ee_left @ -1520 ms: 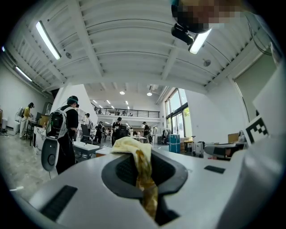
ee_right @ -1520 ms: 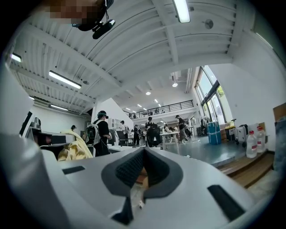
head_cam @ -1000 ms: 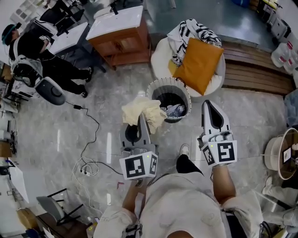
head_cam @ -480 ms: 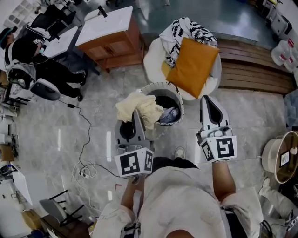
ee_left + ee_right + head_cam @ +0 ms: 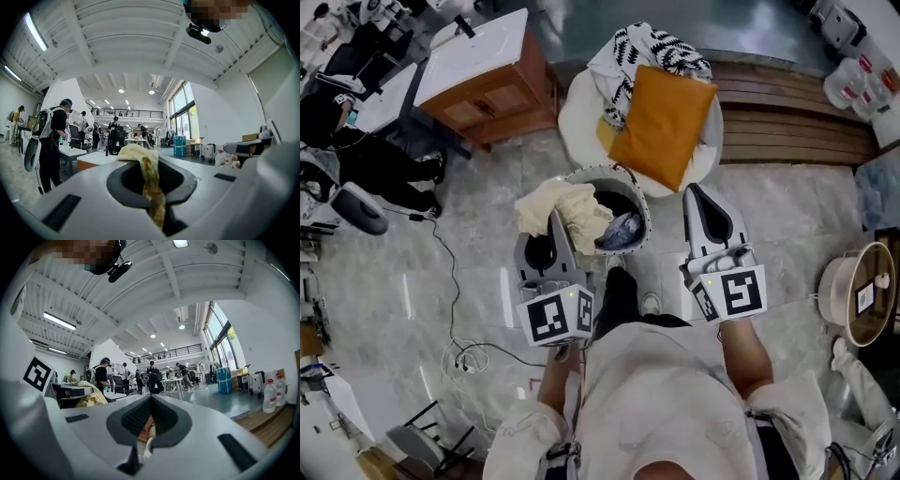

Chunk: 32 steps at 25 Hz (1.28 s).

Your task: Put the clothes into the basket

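Beside the basket, left claw tight on yellow garment; right claw closed, empty.

Orange cushion on white armchair, wooden cabinet

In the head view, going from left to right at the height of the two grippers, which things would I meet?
Floor cable → left gripper → basket → right gripper → round container.

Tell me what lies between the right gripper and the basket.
Head view: only bare floor separates the right gripper from the basket.
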Each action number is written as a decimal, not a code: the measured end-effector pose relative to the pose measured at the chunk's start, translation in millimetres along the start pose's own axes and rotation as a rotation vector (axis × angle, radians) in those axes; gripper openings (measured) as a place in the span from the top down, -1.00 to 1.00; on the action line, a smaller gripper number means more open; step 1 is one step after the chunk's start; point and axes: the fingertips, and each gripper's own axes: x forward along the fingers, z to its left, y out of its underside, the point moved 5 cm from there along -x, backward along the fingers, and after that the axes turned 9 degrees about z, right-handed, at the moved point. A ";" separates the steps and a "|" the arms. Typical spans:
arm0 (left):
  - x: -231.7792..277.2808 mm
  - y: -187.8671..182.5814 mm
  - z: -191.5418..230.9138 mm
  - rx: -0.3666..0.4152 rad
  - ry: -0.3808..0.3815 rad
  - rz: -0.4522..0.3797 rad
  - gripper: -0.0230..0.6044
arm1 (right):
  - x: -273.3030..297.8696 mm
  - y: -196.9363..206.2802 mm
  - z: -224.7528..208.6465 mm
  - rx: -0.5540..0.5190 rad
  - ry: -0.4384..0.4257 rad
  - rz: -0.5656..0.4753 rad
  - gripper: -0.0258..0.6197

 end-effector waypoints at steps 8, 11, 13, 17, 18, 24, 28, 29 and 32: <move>62.0 11.8 16.7 -0.015 0.077 0.055 0.82 | 50.9 -0.5 -1.2 -0.007 0.037 0.041 0.96; 85.7 27.9 27.1 -0.015 0.103 0.084 0.82 | 73.2 9.6 2.2 -0.006 0.049 0.070 0.96; 103.8 42.9 32.2 -0.017 0.120 0.111 0.82 | 89.0 17.8 3.1 -0.006 0.054 0.095 0.96; 143.6 79.4 44.7 -0.021 0.153 0.187 0.82 | 125.1 34.0 3.1 -0.005 0.074 0.150 0.96; 152.9 88.5 48.3 -0.021 0.162 0.206 0.82 | 133.5 36.3 3.8 -0.005 0.080 0.162 0.96; 200.2 145.2 68.7 -0.029 0.192 0.346 0.82 | 174.8 52.2 12.3 -0.003 0.083 0.220 0.96; 230.1 189.9 77.0 -0.050 0.205 0.440 0.82 | 195.7 70.4 15.0 0.008 0.085 0.275 0.96; 237.0 204.5 78.9 -0.056 0.209 0.469 0.82 | 200.1 74.1 16.4 0.010 0.084 0.289 0.96; 255.0 253.6 82.4 -0.091 0.223 0.588 0.82 | 210.5 81.3 19.9 0.015 0.088 0.324 0.96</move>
